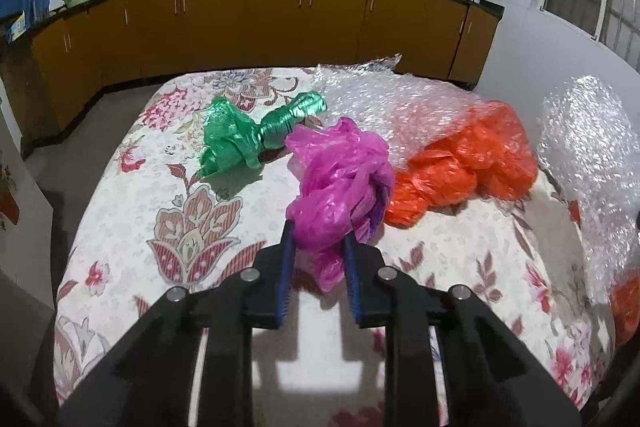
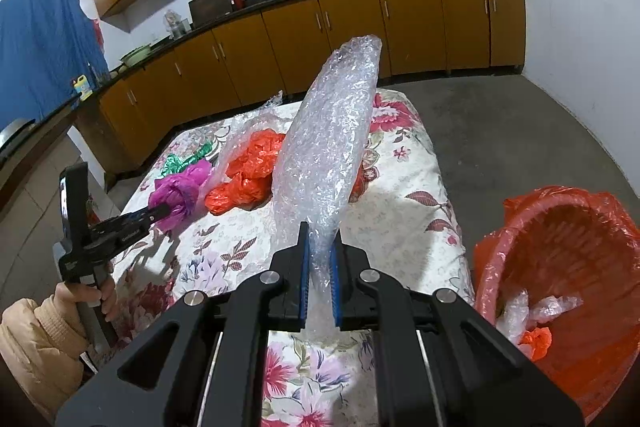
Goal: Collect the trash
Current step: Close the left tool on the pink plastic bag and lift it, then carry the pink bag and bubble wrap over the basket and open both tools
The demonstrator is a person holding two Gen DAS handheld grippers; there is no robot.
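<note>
Only the right view shows the bin [image 2: 560, 267]; right gripper [image 2: 319, 255] clamps bubble wrap [image 2: 328, 147], left gripper [image 1: 318, 239] pinches magenta bag [image 1: 340, 179].

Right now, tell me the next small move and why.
Probably swing the right tongs, shut on the bubble wrap, over the red-lined basket beside the table and let go. The left tongs already pinch the pink bag.
</note>
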